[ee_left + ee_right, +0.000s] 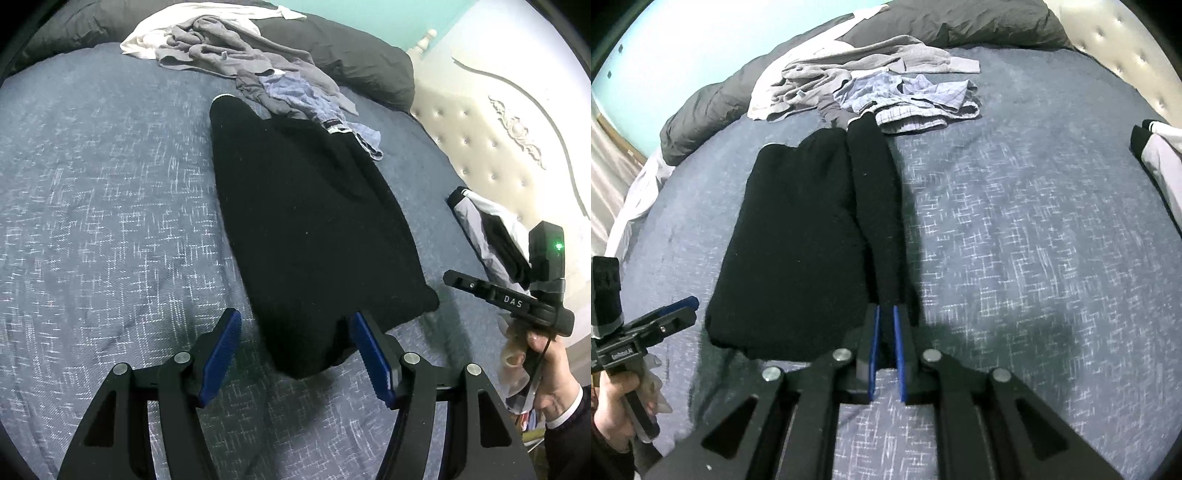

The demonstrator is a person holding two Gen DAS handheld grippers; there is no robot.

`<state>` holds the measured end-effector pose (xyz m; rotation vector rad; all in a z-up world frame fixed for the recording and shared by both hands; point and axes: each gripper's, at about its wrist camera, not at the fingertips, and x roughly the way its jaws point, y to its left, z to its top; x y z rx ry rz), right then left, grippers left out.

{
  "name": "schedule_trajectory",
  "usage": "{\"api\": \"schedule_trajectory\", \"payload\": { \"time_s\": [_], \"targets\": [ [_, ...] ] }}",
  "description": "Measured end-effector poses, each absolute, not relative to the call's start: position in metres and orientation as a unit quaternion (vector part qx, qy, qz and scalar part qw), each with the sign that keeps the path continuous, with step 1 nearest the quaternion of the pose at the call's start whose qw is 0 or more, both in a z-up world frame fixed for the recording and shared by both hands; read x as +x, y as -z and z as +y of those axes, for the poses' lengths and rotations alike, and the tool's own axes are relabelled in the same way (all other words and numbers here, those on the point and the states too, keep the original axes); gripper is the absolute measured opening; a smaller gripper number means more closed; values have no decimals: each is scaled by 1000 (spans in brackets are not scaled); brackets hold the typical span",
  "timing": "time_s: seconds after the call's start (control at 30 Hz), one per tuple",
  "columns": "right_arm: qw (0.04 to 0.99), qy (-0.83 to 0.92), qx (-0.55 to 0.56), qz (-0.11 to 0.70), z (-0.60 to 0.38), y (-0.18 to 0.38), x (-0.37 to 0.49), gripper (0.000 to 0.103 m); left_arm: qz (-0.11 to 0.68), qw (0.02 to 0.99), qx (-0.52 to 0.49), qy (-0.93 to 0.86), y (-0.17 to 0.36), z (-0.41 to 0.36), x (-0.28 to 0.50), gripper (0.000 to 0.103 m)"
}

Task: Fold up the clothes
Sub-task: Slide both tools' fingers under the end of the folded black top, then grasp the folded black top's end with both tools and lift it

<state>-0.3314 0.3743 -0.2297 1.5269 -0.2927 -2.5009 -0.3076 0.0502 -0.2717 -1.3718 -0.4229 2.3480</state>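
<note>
Black garment (798,236) lies lengthwise on the bed (1015,229), folded into a long strip with one narrower fold along its right side; right gripper (884,325) at the near end of that fold, jaws only narrowly apart, dark cloth between the blue pads, contact not clear; left gripper (295,347) with jaws wide, straddling the near end of the garment, gripping nothing; heap of grey and pale blue clothes (886,85) at the far end; a black-and-white item (487,236) well apart at the right.

Left claw (295,354) spread wide; right claw (884,332) narrowly parted.
</note>
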Motion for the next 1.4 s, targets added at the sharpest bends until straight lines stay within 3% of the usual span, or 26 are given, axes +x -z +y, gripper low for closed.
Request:
{"api": "schedule_trajectory", "payload": {
  "time_s": [0.03, 0.1, 0.33, 0.57, 0.67, 1.03, 1.4],
  "targets": [
    [98, 843, 519, -104, 375, 230, -332, 33, -148, 193, -489, -837, 270, 51, -309, 67],
    [101, 839, 523, -113, 378, 230, -333, 47, -148, 193, -488, -838, 266, 51, -311, 67],
    [120, 817, 552, -117, 374, 246, -347, 63, -170, 185, -493, -833, 273, 41, -327, 71],
    [143, 798, 572, -126, 373, 275, -372, 68, -187, 199, -511, -815, 300, 47, -346, 76],
    [157, 793, 572, -139, 376, 282, -380, 71, -202, 206, -512, -809, 312, 50, -353, 86],
    [197, 774, 581, -157, 376, 293, -400, 72, -228, 217, -511, -800, 324, 58, -371, 86],
    [221, 762, 595, -124, 355, 293, -417, 70, -232, 213, -521, -793, 331, 70, -386, 86]
  ]
}}
